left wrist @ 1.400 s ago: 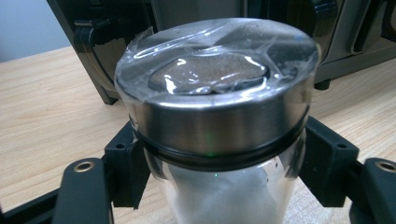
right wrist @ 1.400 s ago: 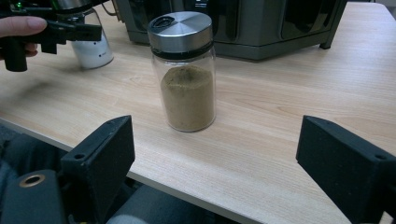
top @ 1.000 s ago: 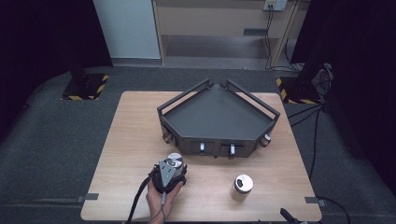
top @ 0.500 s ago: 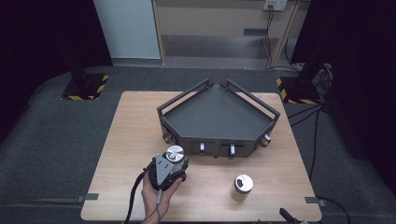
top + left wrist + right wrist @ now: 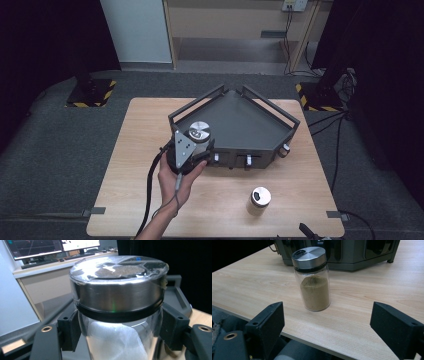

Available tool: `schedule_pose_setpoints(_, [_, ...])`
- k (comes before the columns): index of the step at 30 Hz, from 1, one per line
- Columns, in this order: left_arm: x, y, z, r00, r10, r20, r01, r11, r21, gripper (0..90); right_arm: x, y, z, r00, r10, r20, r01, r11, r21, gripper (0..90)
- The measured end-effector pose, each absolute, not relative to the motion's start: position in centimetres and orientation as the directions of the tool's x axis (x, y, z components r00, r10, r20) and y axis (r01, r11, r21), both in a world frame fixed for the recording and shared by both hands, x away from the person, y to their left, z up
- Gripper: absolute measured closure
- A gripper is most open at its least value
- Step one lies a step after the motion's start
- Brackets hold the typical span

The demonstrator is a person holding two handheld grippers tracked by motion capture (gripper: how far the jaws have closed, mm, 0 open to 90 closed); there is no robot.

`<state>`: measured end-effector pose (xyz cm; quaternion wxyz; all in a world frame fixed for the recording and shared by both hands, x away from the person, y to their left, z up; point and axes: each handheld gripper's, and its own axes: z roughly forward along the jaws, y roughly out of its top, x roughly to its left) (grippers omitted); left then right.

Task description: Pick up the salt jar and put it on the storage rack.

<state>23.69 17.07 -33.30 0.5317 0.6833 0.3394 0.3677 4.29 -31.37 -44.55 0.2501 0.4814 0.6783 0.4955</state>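
Note:
A glass jar (image 5: 199, 133) with a steel lid and white contents hangs in the air at the front left corner of the dark tray (image 5: 250, 117). My left gripper (image 5: 200, 147) is shut on it, with a hand under the gripper. In the left gripper view the black pads (image 5: 71, 331) press on both sides of the jar (image 5: 117, 295) just below its lid. A second jar (image 5: 260, 201), holding brown powder, stands on the table near the front right. My right gripper (image 5: 327, 322) is open and low at the table's front edge, with that jar (image 5: 312, 280) a little beyond its jaws.
The dark three-cornered tray (image 5: 352, 255) with raised rails takes up the back middle of the wooden table (image 5: 140, 150). Bare wood lies to the left and along the front. Cables trail over the floor (image 5: 330, 150) to the right.
My left gripper has risen from the tabletop with the white-filled jar in it and moved toward the tray's front left corner. The brown jar has not moved.

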Motion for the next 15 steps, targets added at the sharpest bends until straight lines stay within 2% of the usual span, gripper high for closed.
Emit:
schedule_pose_setpoints(6, [26.9, 15.8, -31.1, 0.496, 0.852, 0.165, 0.048, -0.217, 0.975, 29.2, 4.5, -31.6, -44.7, -0.41, 0.898, 0.16, 0.414, 0.027, 0.91, 12.2])
schedule_pose_setpoints(15, [32.3, 13.8, -31.0, 0.471, 0.866, 0.166, 0.084, -0.231, 0.969, 29.3, 4.7, -31.9, -44.9, -0.407, 0.894, 0.188, 0.427, 0.004, 0.904, 12.2])
